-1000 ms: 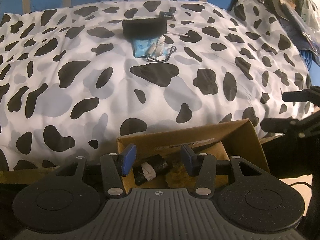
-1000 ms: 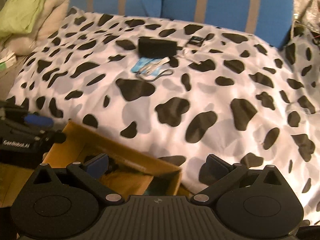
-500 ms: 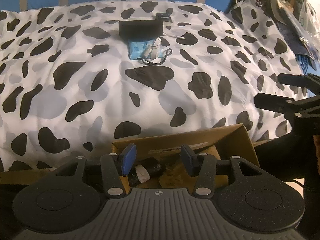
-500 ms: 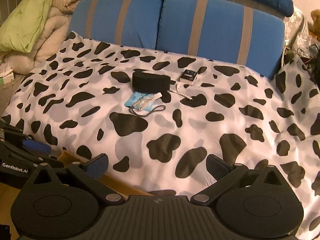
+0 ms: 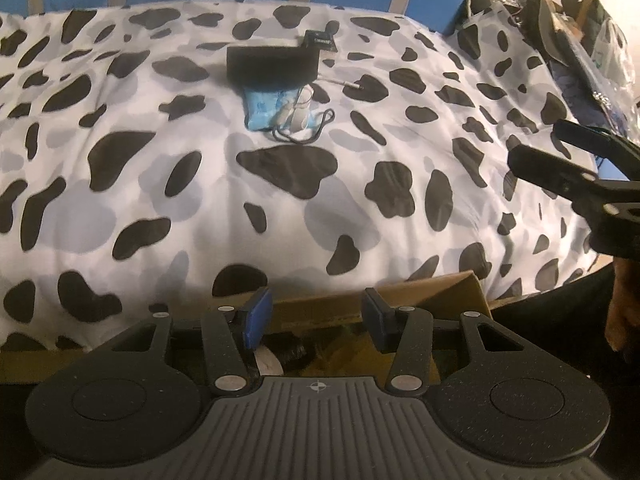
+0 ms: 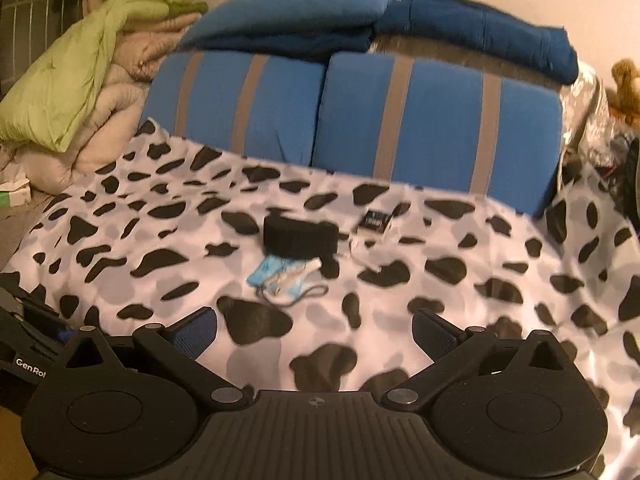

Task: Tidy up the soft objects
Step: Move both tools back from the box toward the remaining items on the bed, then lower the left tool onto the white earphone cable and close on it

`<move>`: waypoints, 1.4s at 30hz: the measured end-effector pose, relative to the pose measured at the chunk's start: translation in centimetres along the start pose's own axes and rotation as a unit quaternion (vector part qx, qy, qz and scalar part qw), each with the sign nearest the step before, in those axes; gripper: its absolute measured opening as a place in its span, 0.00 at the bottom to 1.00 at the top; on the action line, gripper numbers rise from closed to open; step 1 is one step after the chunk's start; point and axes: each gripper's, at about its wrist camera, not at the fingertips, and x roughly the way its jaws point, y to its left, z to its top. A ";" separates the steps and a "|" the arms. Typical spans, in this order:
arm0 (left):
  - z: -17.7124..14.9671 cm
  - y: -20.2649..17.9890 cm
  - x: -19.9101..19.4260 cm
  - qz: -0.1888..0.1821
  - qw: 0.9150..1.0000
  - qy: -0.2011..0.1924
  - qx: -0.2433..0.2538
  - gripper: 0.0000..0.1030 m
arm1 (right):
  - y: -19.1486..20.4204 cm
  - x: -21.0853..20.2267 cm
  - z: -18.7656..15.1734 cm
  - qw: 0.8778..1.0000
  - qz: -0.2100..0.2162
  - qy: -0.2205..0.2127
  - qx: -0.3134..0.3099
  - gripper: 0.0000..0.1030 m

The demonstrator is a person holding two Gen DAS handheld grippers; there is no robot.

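On the bed, a big cow-spot blanket [image 6: 400, 280] covers most of the top, w/ black and grey blobs all over. Behind it stand two blue pillows [image 6: 400, 120] w/ grey stripes, prob. leaning up so they stay out of the way. A green and beige quilt [image 6: 72, 92] is bunched at the far left side.

Next biggest is the cardboard box [image 5: 448, 292], tucked right at the near edge of the bed, under the left gripper [image 5: 316, 318]. It looks like the spot where soft stuff goes, so it sits close for easy drops. Inside I see dark bits and something white, too hidden to name.

The left gripper hangs over the box, pointing down, its blue pads apart w/ nothing squeezed between them. The right gripper [image 6: 316, 330] is wide open and empty too, aimed out across the blanket, prob. to go get the next thing.

Mid-blanket, well apart from both grippers, lies a black pouch [image 6: 300, 236]. Touching its near side is a small light-blue cloth bag [image 6: 268, 272] w/ a dark cord [image 6: 316, 292]. A tiny black box [image 6: 374, 220] sits just beside the pouch, w/ a thin white cable [image 5: 344, 82] near it.
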 end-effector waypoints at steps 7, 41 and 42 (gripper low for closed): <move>1.5 0.0 1.1 0.001 1.000 -0.015 0.018 0.47 | -0.3 1.6 0.0 0.999 -0.021 0.019 -0.030 1.00; 11.0 1.6 9.2 0.035 0.989 -0.102 0.097 0.34 | -3.2 10.1 2.3 0.995 -0.020 0.096 -0.027 1.00; 11.1 1.5 9.6 0.035 0.989 -0.100 0.099 0.32 | -3.4 10.1 2.3 0.995 -0.021 0.096 -0.022 1.00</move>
